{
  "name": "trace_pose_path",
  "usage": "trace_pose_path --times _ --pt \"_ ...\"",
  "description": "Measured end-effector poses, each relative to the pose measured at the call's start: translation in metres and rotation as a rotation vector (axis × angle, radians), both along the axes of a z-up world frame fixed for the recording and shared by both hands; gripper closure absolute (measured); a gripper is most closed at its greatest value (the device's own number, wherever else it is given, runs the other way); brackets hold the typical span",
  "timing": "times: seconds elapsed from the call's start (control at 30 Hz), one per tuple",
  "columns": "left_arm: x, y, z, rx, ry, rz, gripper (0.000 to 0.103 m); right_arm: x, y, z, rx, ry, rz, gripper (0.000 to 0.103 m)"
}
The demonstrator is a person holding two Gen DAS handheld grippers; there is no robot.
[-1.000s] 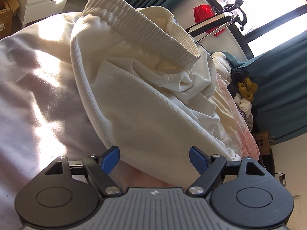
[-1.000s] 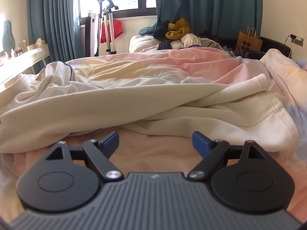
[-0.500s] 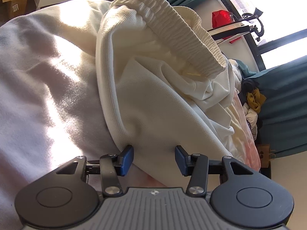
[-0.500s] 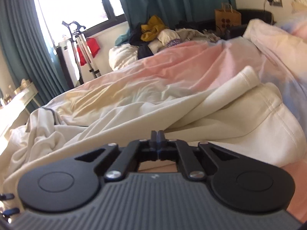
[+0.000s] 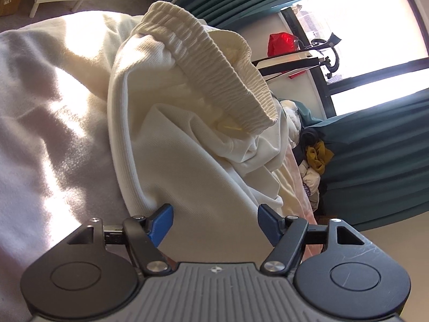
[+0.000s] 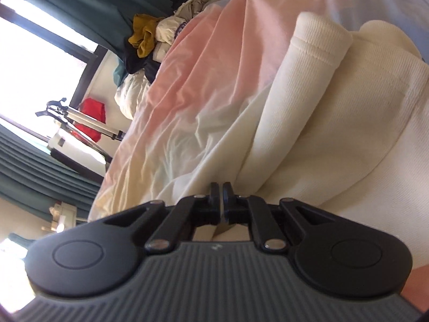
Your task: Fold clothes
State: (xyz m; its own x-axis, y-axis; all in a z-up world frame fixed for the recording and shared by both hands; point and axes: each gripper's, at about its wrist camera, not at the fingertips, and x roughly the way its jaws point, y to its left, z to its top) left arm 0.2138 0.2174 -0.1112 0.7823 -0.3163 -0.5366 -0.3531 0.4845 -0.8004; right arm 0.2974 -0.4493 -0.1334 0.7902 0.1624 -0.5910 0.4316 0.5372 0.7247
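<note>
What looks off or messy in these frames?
The cream pants lie bunched on the bed, not flat: the elastic waistband is flipped up and one leg hem is rolled over. A pile of loose clothes sits past the bed by the curtain. No damage or spills visible.

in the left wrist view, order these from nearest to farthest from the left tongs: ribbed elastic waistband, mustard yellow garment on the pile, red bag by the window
1. Ribbed elastic waistband of the cream cotton trousers, just above the left tongs, whose jaws are opening with that cloth between them.
2. Mustard yellow garment, on the clothes pile at right.
3. Red bag, upper right by the window.
</note>
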Motion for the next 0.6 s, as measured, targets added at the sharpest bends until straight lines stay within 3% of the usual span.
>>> trace_pose_path --times 0.03,0.1,0.23,0.3,0.37,0.43,0.47,0.5,0.53,0.6 --pt "0.0 0.0 0.002 0.01 -0.018 -0.007 0.029 -0.002 0.002 0.003 0.008 -0.008 0.004 0.092" --pt "0.001 0.001 0.005 0.032 -0.03 -0.01 0.027 -0.001 0.007 0.006 0.021 0.003 0.022 0.07" --pt "0.005 0.005 -0.003 -0.003 0.002 -0.024 0.027 0.002 0.014 0.013 0.007 -0.009 0.017 0.05" --pt "0.003 0.008 -0.009 -0.021 0.021 -0.023 0.027 0.015 0.014 0.011 -0.025 0.048 0.005 0.039" --pt "0.005 0.008 -0.014 -0.024 0.026 -0.024 0.027 0.031 0.011 0.009 -0.054 0.117 -0.012 0.039" --pt "0.009 0.009 -0.016 -0.039 0.025 -0.02 0.027 0.044 0.009 0.011 -0.081 0.121 -0.025 0.041" --pt "0.01 0.009 -0.018 -0.038 0.021 -0.02 0.027 0.05 0.009 0.012 -0.102 0.125 -0.029 0.054" --pt "0.011 0.009 -0.019 -0.038 0.017 -0.021 0.027 0.053 0.013 0.017 -0.155 0.142 -0.025 0.084" --pt "0.013 0.008 -0.02 -0.037 0.016 -0.026 0.027 0.054 0.016 0.021 -0.201 0.153 -0.022 0.092" --pt "0.017 0.007 -0.02 -0.027 0.015 -0.035 0.026 0.044 0.02 0.032 -0.23 0.12 -0.019 0.094"
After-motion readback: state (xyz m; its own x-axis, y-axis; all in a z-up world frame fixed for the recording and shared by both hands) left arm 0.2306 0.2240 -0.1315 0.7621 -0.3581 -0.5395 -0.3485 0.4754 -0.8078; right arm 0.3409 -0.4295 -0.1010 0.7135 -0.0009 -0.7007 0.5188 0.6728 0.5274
